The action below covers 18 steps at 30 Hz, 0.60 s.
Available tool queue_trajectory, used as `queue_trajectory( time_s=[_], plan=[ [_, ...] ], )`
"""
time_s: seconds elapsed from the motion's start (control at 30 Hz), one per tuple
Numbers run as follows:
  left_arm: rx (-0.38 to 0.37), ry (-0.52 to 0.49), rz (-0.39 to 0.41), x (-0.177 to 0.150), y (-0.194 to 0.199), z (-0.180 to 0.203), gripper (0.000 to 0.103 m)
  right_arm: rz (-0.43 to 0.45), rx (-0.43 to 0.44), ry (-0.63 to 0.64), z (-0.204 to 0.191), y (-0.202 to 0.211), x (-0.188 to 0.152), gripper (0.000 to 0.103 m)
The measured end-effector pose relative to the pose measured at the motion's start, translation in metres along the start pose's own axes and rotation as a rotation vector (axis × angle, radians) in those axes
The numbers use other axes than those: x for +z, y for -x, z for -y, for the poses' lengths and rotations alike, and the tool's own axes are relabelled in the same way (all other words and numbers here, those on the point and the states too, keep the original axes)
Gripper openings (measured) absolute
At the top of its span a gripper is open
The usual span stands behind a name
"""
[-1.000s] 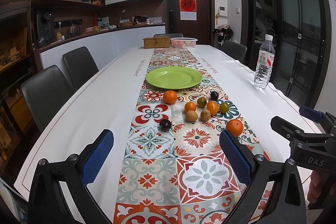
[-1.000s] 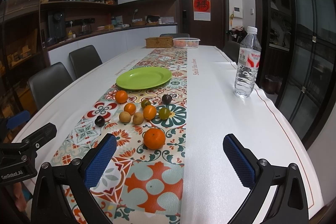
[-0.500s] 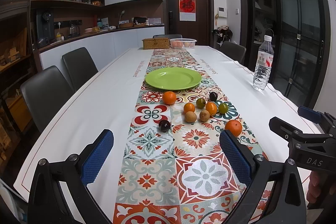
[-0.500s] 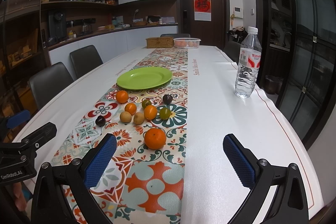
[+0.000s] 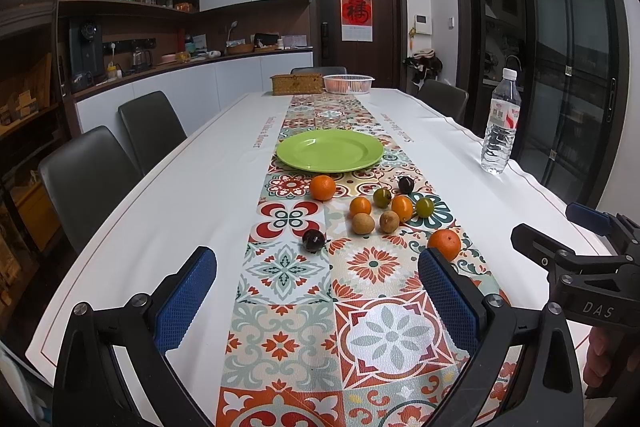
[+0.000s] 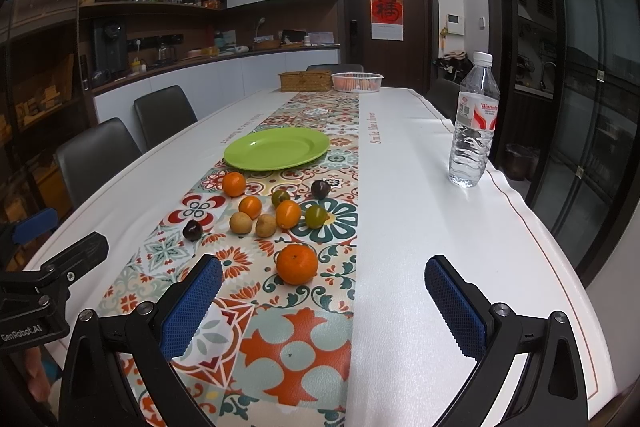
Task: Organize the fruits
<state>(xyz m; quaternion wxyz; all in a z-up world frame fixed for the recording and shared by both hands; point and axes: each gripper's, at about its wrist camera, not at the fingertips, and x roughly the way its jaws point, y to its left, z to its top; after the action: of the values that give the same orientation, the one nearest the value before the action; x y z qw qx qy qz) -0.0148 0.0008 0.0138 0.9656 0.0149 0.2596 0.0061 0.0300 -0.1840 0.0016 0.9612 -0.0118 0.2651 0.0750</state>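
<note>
Both hand-held grippers, left [image 5: 316, 301] & right [image 6: 324, 303], gape empty over bench [image 6: 420, 227]; nearest orange [image 6: 297, 263] sits before right one, w/ plate [image 6: 276, 149] beyond, prob. light, firm, rolly, so grip across widest part.

black grippers [image 5: 316, 291] with blue textured pads [image 5: 186, 297], silver screws.

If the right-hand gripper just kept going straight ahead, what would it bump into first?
Probably nothing soon. The open right gripper points over bare white tablecloth; the nearest round orange tangerine sits left of centre, though depth is hard to judge.
</note>
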Motion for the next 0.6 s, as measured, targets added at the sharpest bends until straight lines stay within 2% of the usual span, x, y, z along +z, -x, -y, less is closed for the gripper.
queue_trajectory(
  time_s=[0.4,0.6],
  plan=[
    [-0.002,0.003,-0.001,0.0019,0.0009,0.0022,0.103,-0.002,-0.001,0.002,0.0022,-0.0085,-0.0083,0.103],
    [-0.005,0.01,-0.009,0.0042,0.001,0.0048,0.103,-0.015,0.001,0.01,-0.0043,-0.0004,0.0006,0.103]
  ],
)
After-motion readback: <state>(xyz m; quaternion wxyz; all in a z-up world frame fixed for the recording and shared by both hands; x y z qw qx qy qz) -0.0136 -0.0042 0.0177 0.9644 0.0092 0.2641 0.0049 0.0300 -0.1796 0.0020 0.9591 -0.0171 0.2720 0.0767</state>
